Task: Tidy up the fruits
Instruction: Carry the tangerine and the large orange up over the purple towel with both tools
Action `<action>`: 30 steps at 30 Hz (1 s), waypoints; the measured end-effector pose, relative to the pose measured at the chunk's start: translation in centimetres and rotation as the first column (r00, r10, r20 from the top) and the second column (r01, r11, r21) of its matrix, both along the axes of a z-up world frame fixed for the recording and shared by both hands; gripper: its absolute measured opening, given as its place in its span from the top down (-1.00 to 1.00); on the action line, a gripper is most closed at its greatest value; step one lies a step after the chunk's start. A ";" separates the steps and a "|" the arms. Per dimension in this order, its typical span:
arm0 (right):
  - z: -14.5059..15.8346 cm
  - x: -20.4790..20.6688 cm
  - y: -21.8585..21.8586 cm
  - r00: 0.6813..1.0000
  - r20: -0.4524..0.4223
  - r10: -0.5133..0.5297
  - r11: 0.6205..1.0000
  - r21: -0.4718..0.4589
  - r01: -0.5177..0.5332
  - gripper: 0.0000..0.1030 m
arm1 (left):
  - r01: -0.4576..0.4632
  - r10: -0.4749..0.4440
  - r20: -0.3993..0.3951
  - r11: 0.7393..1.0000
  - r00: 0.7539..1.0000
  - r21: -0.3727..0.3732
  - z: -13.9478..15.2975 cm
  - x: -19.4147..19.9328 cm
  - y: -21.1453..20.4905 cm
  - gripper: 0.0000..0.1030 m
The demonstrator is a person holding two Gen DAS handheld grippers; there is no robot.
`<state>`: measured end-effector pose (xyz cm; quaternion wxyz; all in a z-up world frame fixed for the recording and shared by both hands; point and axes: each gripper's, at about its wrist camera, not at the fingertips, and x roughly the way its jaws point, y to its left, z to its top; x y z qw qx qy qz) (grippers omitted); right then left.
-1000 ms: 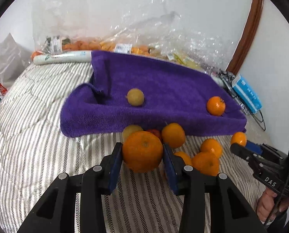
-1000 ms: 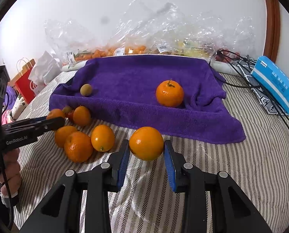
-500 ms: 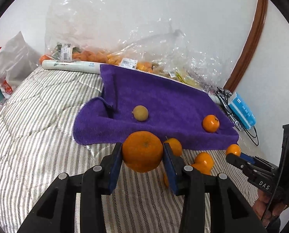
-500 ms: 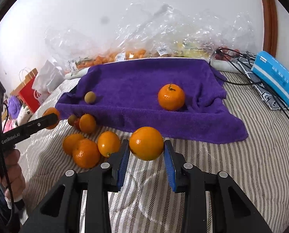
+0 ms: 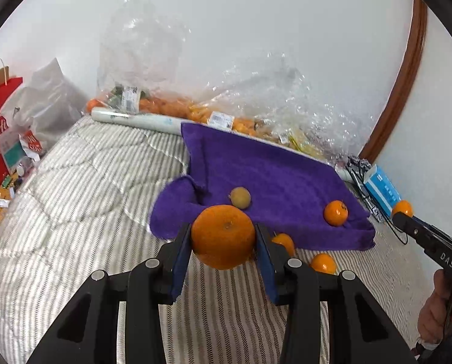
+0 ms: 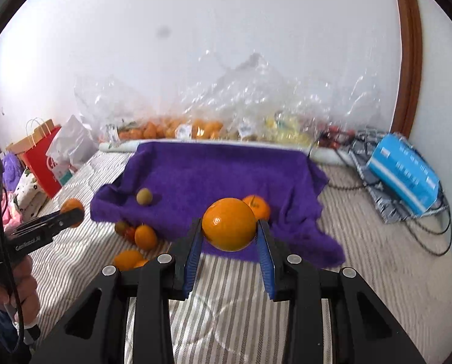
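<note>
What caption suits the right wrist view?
Right tongs grip an orange above the striped bedding, facing a purple towel.

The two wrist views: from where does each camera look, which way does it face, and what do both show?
Left wrist view: sits behind the left gripper, facing the purple towel; it grips a large dimpled orange; the other hand shows at right.
Right wrist view: behind the right gripper, gripping a smooth round orange, same direction.
Shared: towel, small yellow-green fruit.
</note>
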<state>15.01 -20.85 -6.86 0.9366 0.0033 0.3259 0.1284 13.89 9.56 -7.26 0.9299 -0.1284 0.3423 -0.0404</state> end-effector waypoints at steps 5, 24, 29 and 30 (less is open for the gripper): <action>1.4 1.2 -0.1 1.000 0.020 0.000 1.000 0.026 0.000 0.32 | -0.019 0.018 0.028 1.000 0.999 0.025 2.3 0.3 0.5 0.25; 2.1 8.1 -0.6 0.999 0.047 0.018 0.996 0.082 -0.022 0.32 | -0.003 0.003 0.019 1.000 1.000 0.001 3.3 9.2 -1.7 0.25; 1.3 10.3 -0.3 0.998 0.044 0.033 0.998 0.056 -0.035 0.32 | -0.006 0.006 -0.010 1.000 1.000 0.002 1.9 11.5 -2.1 0.25; 0.8 10.7 -0.4 0.999 0.036 0.033 0.998 0.057 -0.035 0.32 | -0.010 0.010 -0.018 1.000 1.000 0.002 1.5 11.8 -2.1 0.25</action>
